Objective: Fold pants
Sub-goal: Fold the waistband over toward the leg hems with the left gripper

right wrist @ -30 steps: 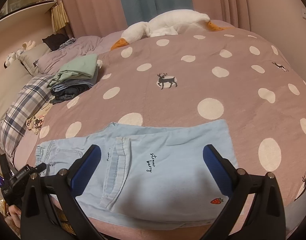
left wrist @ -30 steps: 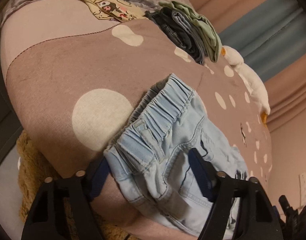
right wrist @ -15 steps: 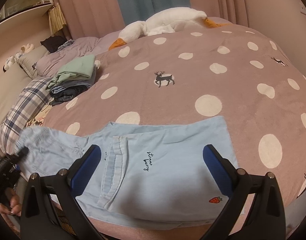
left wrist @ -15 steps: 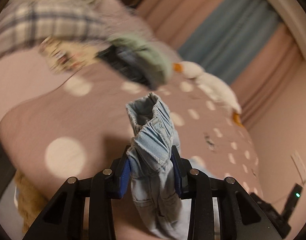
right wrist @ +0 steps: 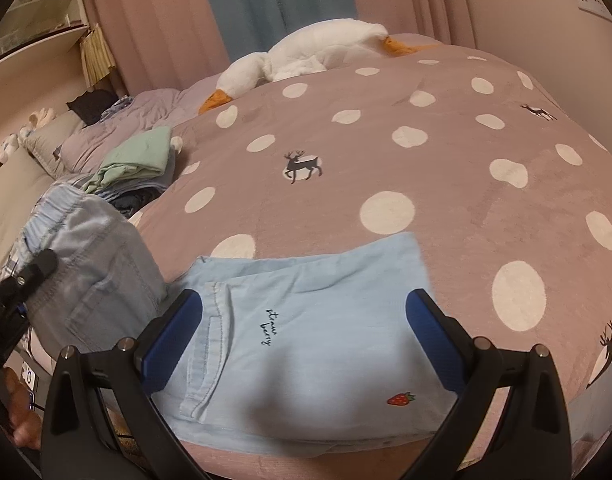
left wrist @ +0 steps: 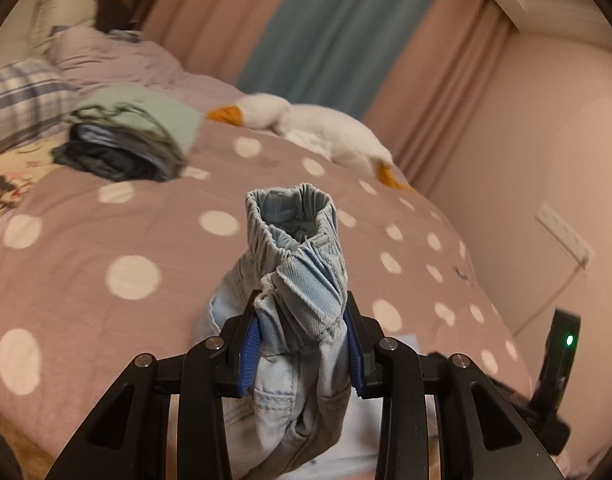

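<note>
Up close, a pair of pale blue denim pants (right wrist: 306,336) lies on a bed (right wrist: 446,168) covered with a dusty pink spread dotted in white. The legs lie flat at the near edge of the bed, one layer over the other, with a small strawberry stitched near the hem. The waist end is off the bed: the left tool (left wrist: 302,344) has its blue pads pressed on the bunched elastic waistband, which stands up above the pads in a gathered, twisted tube. In the right wrist view this raised waist end shows to the left of the flat legs, with the seat and a back pocket facing out.

The right tool (right wrist: 306,340) hovers over the flat legs with its jaws spread wide, pinching nothing.

Beyond the pants, toward the head of the bed, sits a stack of folded clothes (right wrist: 140,164) with a green piece on top. Farther back than the stack, a white stuffed goose (right wrist: 306,54) lies along the far edge of the bed.

The pants look light, soft and limp; they likely sag and crumple wherever unsupported, and the cloth does not look slippery or fragile. The thick, ribbed waistband seems the surest place to hold. A second hold at the hem end or an outer seam would probably keep the layers from sliding apart.
</note>
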The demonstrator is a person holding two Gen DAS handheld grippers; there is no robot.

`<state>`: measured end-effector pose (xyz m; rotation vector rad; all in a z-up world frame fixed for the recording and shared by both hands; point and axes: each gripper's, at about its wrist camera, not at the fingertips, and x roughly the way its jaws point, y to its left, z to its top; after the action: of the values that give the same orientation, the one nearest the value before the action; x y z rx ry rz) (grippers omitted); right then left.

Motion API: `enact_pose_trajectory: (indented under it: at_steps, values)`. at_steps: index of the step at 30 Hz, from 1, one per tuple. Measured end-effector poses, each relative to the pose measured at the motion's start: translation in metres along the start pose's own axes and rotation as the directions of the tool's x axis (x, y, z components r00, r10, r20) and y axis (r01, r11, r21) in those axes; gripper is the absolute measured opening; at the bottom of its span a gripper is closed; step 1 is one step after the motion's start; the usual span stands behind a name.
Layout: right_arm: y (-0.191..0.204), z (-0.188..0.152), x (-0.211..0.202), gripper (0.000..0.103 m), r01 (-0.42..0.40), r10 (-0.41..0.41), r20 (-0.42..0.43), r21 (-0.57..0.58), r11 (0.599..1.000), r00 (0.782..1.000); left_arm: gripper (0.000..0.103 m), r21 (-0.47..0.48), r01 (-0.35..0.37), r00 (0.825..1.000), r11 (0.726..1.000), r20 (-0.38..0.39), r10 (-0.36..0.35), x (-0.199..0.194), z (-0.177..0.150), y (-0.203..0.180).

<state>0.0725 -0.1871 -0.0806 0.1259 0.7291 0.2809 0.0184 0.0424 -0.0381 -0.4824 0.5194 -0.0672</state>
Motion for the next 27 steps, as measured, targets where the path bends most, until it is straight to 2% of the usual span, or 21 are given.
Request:
enact_pose_trajectory:
  at_steps: [4, 9, 11, 14, 16, 18, 20, 22, 23, 24, 27]
  values:
    - [-0.011, 0.002, -0.004, 0.102, 0.018, -0.019, 0.008, 0.028, 0.999, 1.000, 0.035, 0.065, 0.047, 0.995, 0.997, -0.095, -0.040, 0.029, -0.012, -0.022]
    - [-0.027, 0.001, -0.005, 0.102, 0.035, -0.035, 0.001, 0.068, 0.997, 0.999, 0.035, 0.112, 0.086, 0.969, 0.990, -0.241, -0.056, 0.077, -0.047, -0.043]
    - [-0.032, 0.001, -0.005, 0.102, 0.041, -0.040, -0.004, 0.084, 0.996, 0.999, 0.036, 0.075, 0.097, 0.955, 0.992, -0.287, -0.071, 0.092, -0.059, -0.042]
    - [-0.039, 0.001, -0.005, 0.102, 0.022, -0.021, -0.010, 0.108, 0.994, 1.000, 0.039, 0.006, 0.115, 0.923, 0.993, -0.371, -0.105, 0.113, -0.074, -0.036]
    - [-0.043, 0.000, -0.004, 0.102, 0.006, -0.004, -0.015, 0.119, 0.993, 1.000, 0.040, 0.025, 0.120, 0.927, 0.992, -0.361, -0.103, 0.113, -0.080, -0.038]
    - [-0.044, 0.000, -0.002, 0.102, 0.000, 0.003, -0.021, 0.133, 0.991, 1.000, 0.045, 0.034, 0.133, 0.928, 0.990, -0.356, -0.113, 0.107, -0.081, -0.042]
    - [-0.046, 0.000, -0.001, 0.102, -0.014, 0.017, -0.024, 0.143, 0.990, 1.000, 0.063, -0.019, 0.196, 0.901, 0.981, -0.392, -0.187, 0.100, -0.078, -0.042]
    - [-0.047, 0.001, -0.001, 0.102, -0.037, 0.040, -0.020, 0.151, 0.988, 0.999, 0.072, -0.087, 0.269, 0.870, 0.959, -0.406, -0.281, 0.088, -0.072, -0.040]
    - [-0.046, 0.001, -0.002, 0.102, -0.049, 0.052, -0.015, 0.155, 0.987, 0.999, 0.072, -0.104, 0.292, 0.865, 0.951, -0.395, -0.310, 0.078, -0.070, -0.040]
    - [-0.046, 0.001, -0.003, 0.102, -0.061, 0.063, -0.008, 0.158, 0.986, 0.998, 0.072, -0.103, 0.298, 0.869, 0.949, -0.381, -0.314, 0.070, -0.068, -0.039]
    - [-0.045, 0.000, 0.002, 0.102, -0.090, 0.094, -0.020, 0.158, 0.983, 0.995, 0.072, -0.070, 0.239, 0.911, 0.969, -0.330, -0.248, 0.046, -0.061, -0.029]
